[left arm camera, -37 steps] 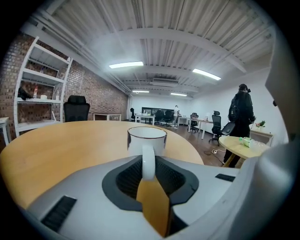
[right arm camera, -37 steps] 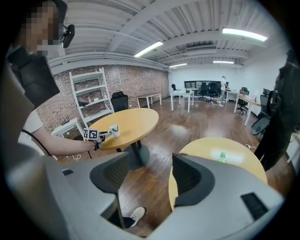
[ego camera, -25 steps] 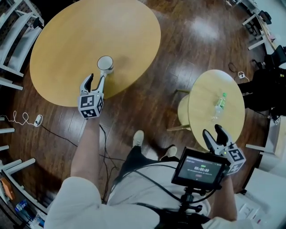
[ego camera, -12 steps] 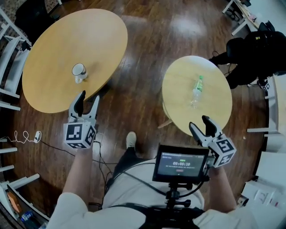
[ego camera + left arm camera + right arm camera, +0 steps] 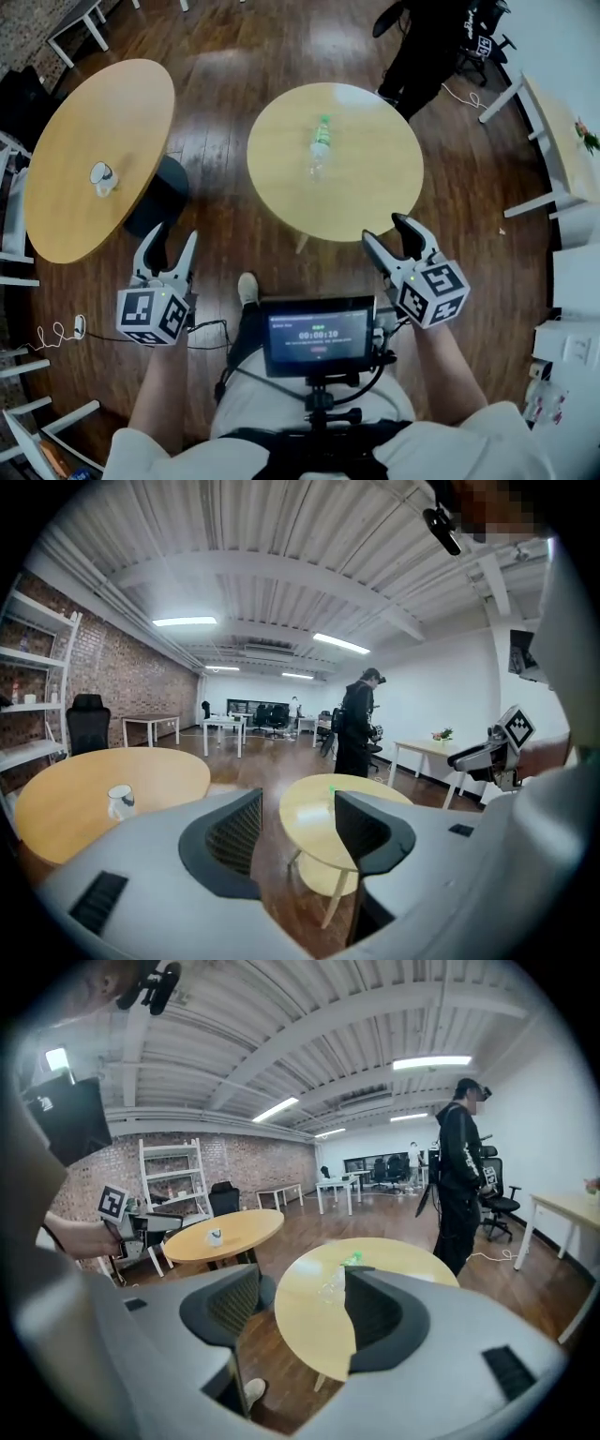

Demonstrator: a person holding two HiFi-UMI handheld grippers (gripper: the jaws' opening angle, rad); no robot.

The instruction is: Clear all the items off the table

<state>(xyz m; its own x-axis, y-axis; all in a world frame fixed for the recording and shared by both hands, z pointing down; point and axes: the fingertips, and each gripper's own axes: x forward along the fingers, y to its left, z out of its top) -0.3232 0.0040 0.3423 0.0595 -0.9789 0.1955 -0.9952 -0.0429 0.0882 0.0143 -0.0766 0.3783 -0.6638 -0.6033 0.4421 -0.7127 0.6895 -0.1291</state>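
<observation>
You have turned away from the mug (image 5: 101, 176). It stays on the big oval tabletop (image 5: 94, 103), now off to the left of your left gripper (image 5: 172, 246) and well apart from it. That gripper's jaws have just been opening, and they stand spread with nothing between them. Your right gripper (image 5: 387, 234) is spread and empty too. The small round tabletop (image 5: 375, 178) has come to sit straight ahead, between the two grippers. The bottle (image 5: 319, 145) seems to lie on its side there, ahead of the right gripper, a little to its left and not yet near. By the look of it, the bottle is the next thing to clear. You likely need to close in before either gripper can pinch it.
</observation>
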